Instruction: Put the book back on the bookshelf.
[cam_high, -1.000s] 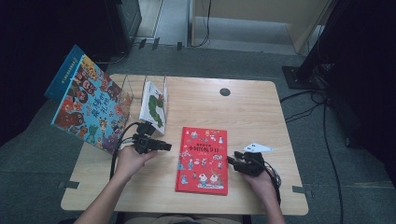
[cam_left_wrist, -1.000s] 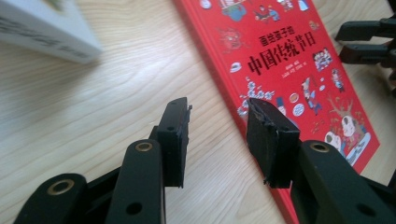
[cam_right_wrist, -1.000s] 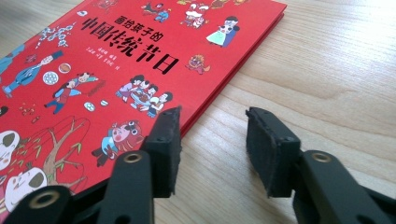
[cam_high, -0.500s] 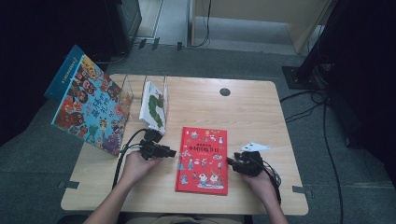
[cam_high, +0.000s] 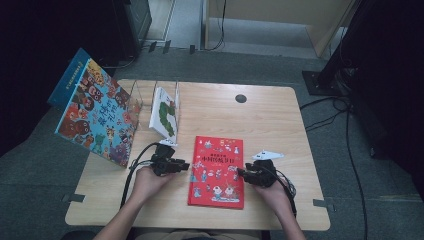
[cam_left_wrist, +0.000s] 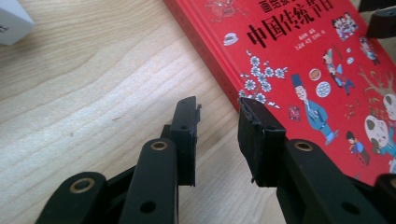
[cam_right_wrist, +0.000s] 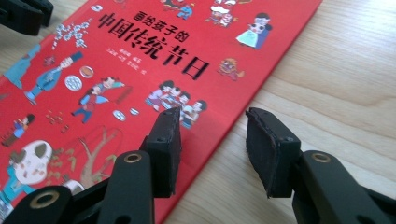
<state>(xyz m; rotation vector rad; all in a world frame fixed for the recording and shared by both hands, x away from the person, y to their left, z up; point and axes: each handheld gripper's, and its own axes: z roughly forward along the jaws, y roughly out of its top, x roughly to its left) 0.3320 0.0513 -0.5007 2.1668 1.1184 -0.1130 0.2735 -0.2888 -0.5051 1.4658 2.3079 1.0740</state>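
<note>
Both forearms come in from the bottom of the high view, angled slightly inward, each hand wrapped around its tool from behind. The left gripper points toward the right one, held low and roughly level; its jaws have just been closing and stand a modest gap apart with nothing between the pads. The right gripper points back toward the left, also low, jaws parted and not pressing on anything.

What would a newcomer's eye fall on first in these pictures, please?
Most likely the red picture book lying flat at the table's near middle, with the left tongs and right tongs open at its two long edges. Next, the big colourful book leaning at the table's left edge.
</note>
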